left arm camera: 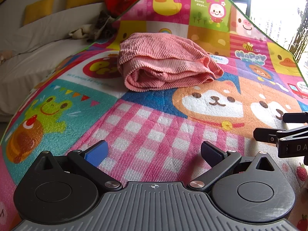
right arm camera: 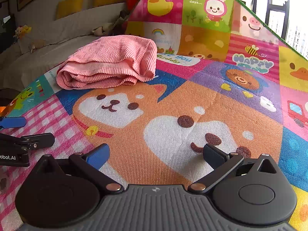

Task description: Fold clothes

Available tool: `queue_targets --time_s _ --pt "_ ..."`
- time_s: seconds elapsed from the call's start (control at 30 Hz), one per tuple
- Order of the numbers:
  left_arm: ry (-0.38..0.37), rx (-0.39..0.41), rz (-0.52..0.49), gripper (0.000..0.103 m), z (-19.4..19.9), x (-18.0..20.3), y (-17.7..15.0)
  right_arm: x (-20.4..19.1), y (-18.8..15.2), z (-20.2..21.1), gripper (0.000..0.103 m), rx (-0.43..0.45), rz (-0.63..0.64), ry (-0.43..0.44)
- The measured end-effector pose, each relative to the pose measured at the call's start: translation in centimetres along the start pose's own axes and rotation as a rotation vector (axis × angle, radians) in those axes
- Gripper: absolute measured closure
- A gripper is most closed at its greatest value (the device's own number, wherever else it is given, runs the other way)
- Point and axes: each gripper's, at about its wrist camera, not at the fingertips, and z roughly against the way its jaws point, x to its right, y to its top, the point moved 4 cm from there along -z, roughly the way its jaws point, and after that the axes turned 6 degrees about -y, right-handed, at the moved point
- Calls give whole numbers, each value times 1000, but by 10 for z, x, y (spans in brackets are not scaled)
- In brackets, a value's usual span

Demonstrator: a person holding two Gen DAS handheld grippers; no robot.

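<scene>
Pink ribbed garment (left arm camera: 165, 65), folded into a thick bundle, lies on a large cartoon-printed play mat (left arm camera: 154, 130), far from both grippers and touching neither. The mat shows a yellow duck, a pink rabbit beside the words "Sunny days...", a bee above "HAPPY", a green frog, and two orange dog faces; its far edge curves up. A pale sofa (left arm camera: 38, 38) with yellow cushions (left arm camera: 39, 7) stands at the far left. The left gripper (left arm camera: 154, 154) hovers over pink gingham print, fingers spread wide, holding nothing. The right gripper (right arm camera: 156, 154) hovers over the dog faces, fingers likewise wide and empty. In the right wrist view, the left gripper's side reads "obot.AI".
</scene>
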Motion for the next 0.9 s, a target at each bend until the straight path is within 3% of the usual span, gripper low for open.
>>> queue_targets --time_s 0.9 --pt "-2 2 4 0 0 0 0 0 0 2 0 1 -4 4"
